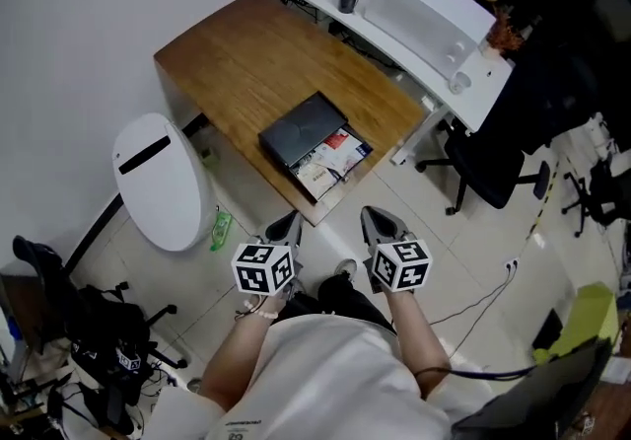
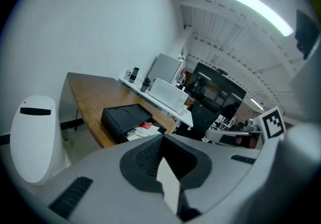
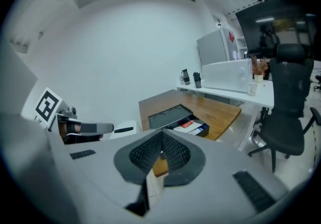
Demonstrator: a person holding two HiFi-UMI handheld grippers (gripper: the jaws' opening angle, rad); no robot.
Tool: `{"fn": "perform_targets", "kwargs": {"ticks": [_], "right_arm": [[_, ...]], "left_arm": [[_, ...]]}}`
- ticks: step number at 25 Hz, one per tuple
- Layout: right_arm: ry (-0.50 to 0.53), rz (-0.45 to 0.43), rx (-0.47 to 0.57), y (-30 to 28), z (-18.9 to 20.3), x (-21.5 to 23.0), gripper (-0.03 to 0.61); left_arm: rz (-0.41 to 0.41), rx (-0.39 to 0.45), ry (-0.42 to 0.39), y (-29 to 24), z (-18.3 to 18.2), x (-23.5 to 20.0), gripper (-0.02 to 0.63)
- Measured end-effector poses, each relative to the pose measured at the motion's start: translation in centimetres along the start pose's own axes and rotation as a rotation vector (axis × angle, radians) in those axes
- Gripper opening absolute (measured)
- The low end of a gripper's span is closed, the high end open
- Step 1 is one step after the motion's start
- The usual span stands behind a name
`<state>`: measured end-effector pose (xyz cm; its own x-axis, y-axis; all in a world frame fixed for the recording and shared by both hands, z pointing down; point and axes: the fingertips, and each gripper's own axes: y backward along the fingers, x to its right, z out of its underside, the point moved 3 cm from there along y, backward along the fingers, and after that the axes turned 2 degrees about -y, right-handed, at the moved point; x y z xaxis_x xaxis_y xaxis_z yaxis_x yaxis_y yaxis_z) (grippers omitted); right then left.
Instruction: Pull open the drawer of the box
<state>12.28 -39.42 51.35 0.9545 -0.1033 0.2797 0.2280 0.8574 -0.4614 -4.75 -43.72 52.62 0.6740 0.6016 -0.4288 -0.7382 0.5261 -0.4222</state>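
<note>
In the head view, the black box (image 1: 301, 127) lies on the wooden table (image 1: 237, 63), close to the table's near edge. Its drawer (image 1: 333, 160) sticks out toward that edge, and papers show inside it. The left gripper (image 1: 285, 225) and the right gripper (image 1: 381, 221) are both off the table, down by the person's body, and they touch nothing.

In the left gripper view, the jaws are pressed together with nothing in them. The box (image 2: 123, 116) is well away, up on the table.

In the right gripper view, the jaws are together too, and empty. The drawer (image 3: 195, 127) looks pulled out a good way toward the table's edge.

I think the job is nearly or fully done. If the drawer needs more, one gripper should open its fingers, go to the drawer's front, pinch it, and pull straight and slow. The other could press the box down on the table so it does not slide off the edge
</note>
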Motion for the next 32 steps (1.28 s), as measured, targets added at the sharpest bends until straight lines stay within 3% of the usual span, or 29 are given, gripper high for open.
{"fn": "perform_targets", "kwargs": {"ticks": [4,8,18,32], "right_arm": [[-0.075,-0.021,0.005,2.9,1.1,0.1,-0.012],[-0.071,-0.017,0.023,4.8,1.8,0.4,-0.012],[-0.034,-0.049,0.052,8.3,1.0,2.8,-0.014],[-0.015,-0.143,0.050,8.5,0.7,2.6,-0.014]], "left_arm": [[0.040,-0.007,-0.007,0.6,1.0,1.9,0.000],[0.049,0.005,-0.009,1.2,1.8,3.7,0.000],[0.009,0.042,-0.042,0.5,2.7,8.8,0.000],[-0.059,0.045,-0.066,1.0,3.8,10.6,0.000]]}}
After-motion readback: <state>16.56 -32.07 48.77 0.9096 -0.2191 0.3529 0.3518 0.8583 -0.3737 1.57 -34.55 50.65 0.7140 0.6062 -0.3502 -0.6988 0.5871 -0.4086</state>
